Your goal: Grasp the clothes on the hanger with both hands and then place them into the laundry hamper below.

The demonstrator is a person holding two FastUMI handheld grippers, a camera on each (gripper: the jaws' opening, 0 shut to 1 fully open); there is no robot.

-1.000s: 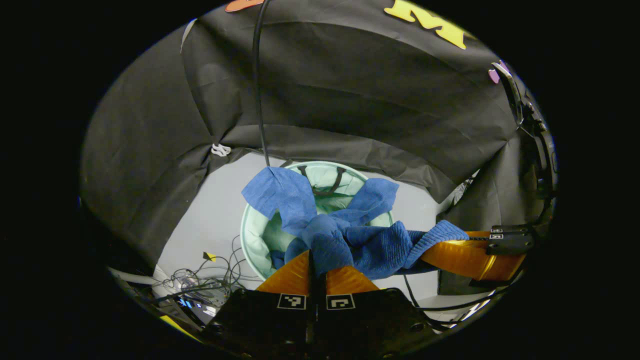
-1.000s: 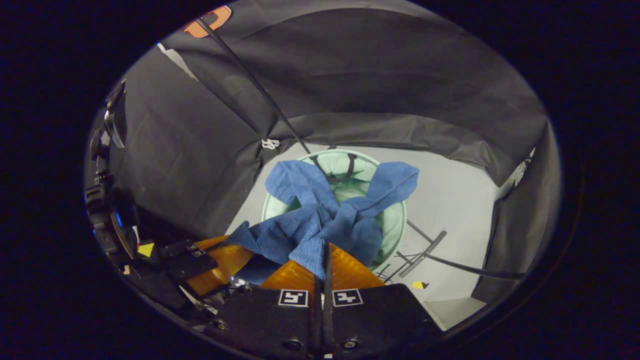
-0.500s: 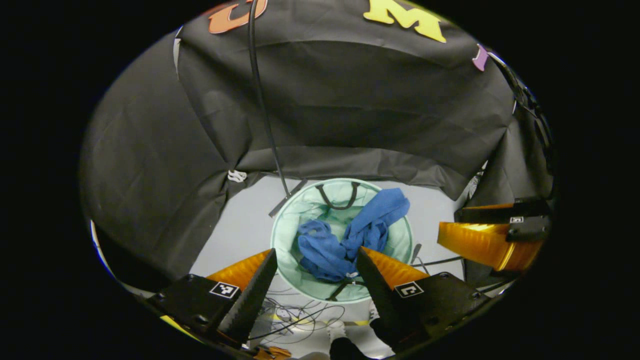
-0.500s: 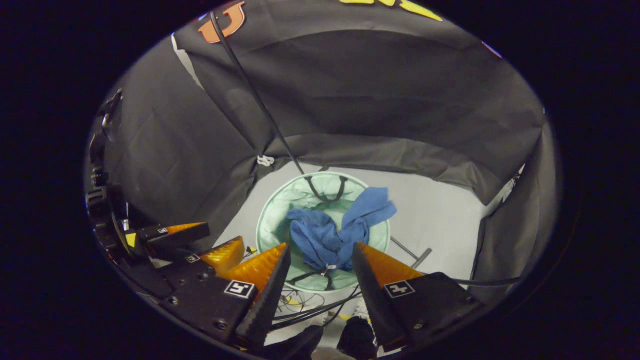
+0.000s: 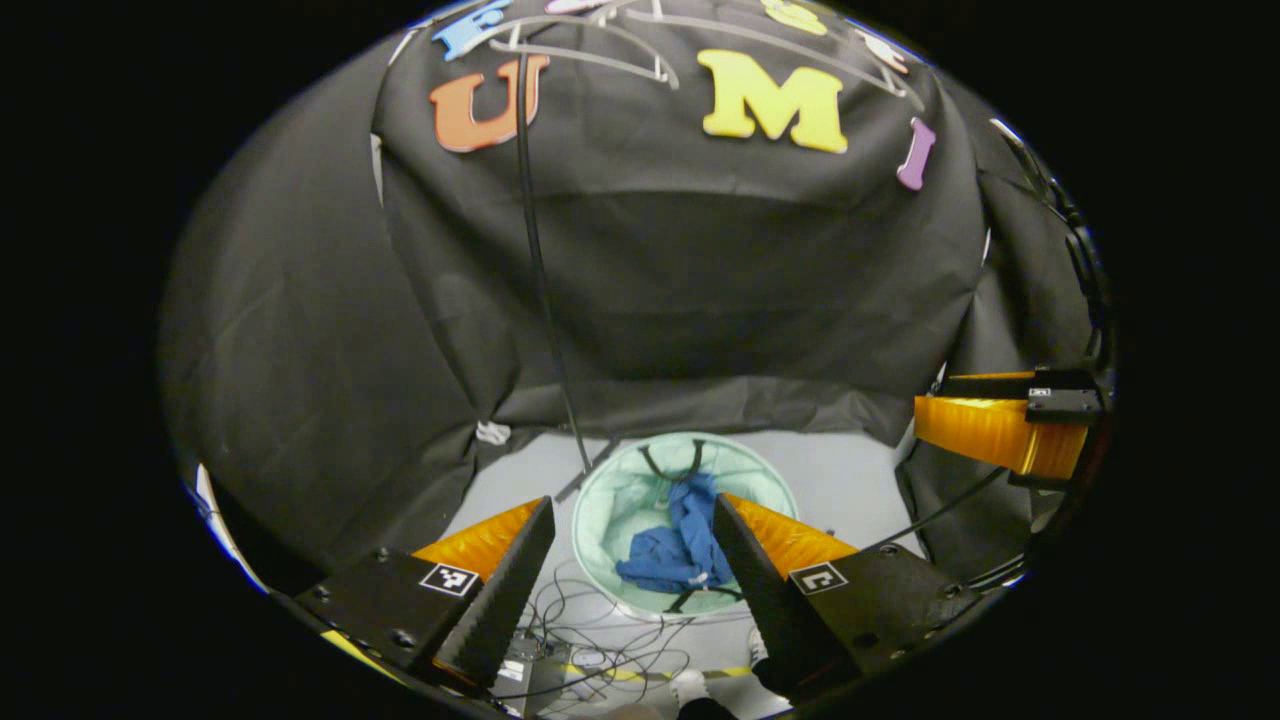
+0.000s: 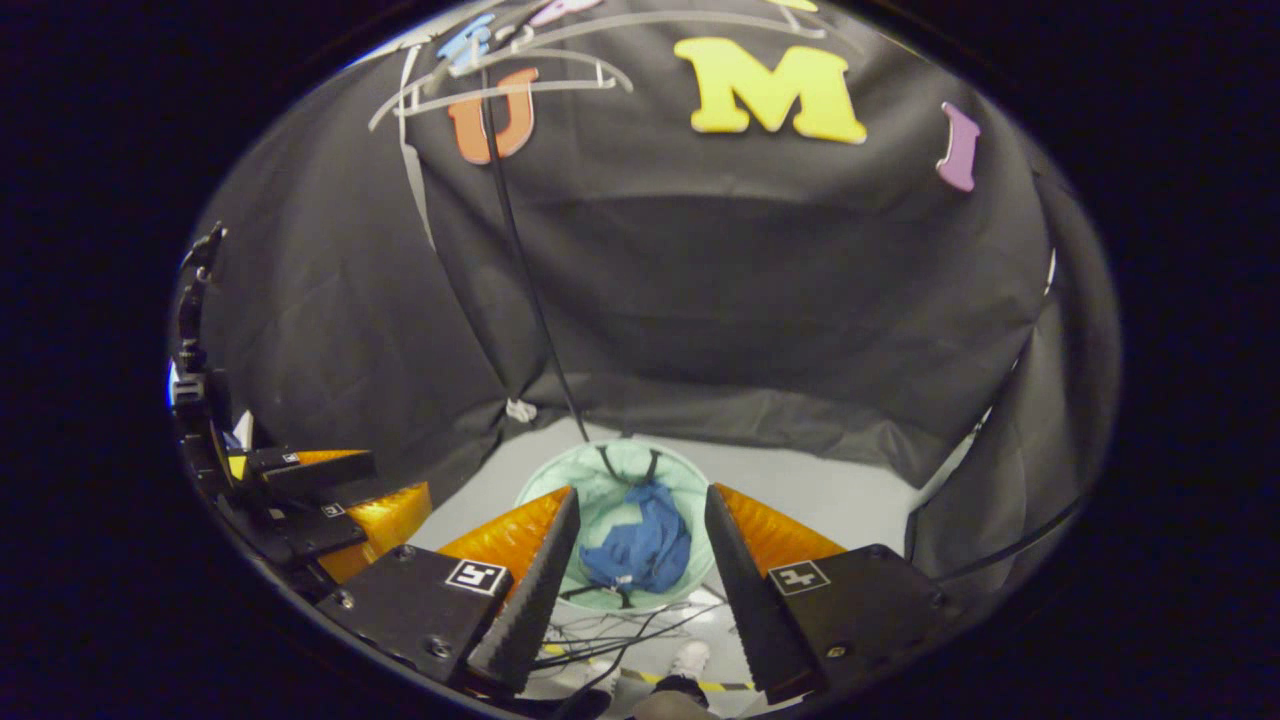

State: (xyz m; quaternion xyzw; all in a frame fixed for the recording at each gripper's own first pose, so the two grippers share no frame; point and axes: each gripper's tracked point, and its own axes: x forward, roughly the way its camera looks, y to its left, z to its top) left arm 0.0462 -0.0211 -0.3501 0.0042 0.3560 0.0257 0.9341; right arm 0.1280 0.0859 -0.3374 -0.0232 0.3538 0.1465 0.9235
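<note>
Since 1 s ago both claws, left (image 5: 632, 535) and right (image 6: 640, 525), have released and lifted; clothes (image 5: 678, 555) lie in the hamper (image 5: 600, 500) at 6 o'clock — placement looks done.

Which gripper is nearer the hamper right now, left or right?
Cannot tell: they look about level. The left gripper and right gripper both hang open well above the laundry hamper, side by side, each looking down at the blue garment inside it.
</note>
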